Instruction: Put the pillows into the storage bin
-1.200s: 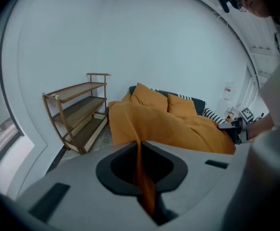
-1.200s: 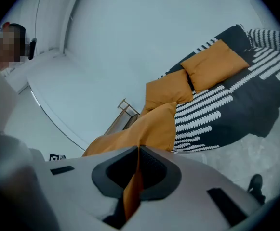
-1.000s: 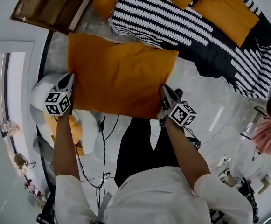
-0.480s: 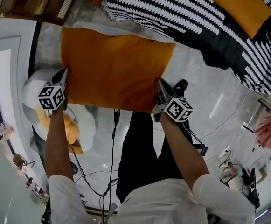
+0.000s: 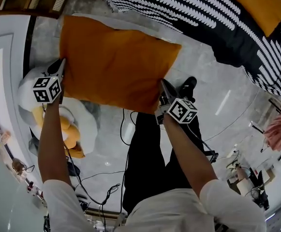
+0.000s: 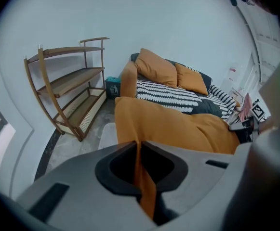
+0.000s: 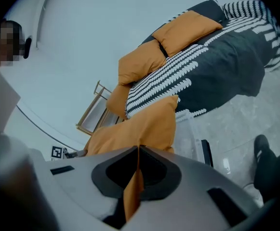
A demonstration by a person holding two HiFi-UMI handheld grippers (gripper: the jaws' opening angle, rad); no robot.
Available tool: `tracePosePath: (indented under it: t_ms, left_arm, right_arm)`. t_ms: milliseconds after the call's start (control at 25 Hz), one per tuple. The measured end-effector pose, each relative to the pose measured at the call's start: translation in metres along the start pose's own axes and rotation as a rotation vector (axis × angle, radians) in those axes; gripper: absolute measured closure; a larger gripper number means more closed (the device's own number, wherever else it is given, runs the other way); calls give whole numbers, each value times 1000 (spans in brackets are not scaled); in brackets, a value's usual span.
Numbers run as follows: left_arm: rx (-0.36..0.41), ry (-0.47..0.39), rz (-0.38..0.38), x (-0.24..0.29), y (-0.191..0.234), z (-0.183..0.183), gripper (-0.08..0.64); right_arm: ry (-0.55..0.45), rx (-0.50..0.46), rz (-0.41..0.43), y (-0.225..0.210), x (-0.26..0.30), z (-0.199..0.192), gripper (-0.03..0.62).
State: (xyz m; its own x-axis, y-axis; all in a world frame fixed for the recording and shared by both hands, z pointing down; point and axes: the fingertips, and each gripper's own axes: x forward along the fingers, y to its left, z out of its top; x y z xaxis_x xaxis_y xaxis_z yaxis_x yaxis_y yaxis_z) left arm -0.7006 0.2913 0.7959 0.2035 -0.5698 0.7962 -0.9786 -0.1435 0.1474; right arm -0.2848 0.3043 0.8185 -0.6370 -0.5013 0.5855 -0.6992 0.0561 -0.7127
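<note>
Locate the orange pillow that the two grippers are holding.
In the head view's upper middle, the orange pillow hangs between the left gripper and the right gripper, over the floor beside the striped bed.

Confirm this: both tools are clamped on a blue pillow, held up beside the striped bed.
Not blue: the pillow is orange, as the head view shows. The left tool and right tool are both clamped on it, held up beside the striped bed.

Orange pillow [image 5: 116, 64] lower (markedly so)
</note>
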Motion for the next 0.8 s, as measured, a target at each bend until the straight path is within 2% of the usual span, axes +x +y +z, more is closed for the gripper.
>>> tracePosePath:
  t_ms: [120,200,280,360,480,600,800]
  left_arm:
    - [24,19,52,11,8,-5,485]
    - [49,20,126,14,19,-7,386]
    - [40,-14,175,9,23,-3,360]
    - [17,-54,170,2,13,-2,339]
    - [13,-91,123,-11,-18,-11,341]
    - [-33,-171,98,-34,-46,-15,341]
    - [-94,-364,106,-85,-101,14,341]
  right_arm:
    - [15,12,-16,-7,2,-6,558]
    - [20,19,-27,-12,5,-8,555]
    - [22,19,-19,-11,7,-8,537]
    - [38,-22,-1,-7,5,-7,451]
    - [53,-98,31,0,-2,-5,422]
    - [47,-186,86,18,-10,5,417]
    - [3,-392,267,78,-26,45,408]
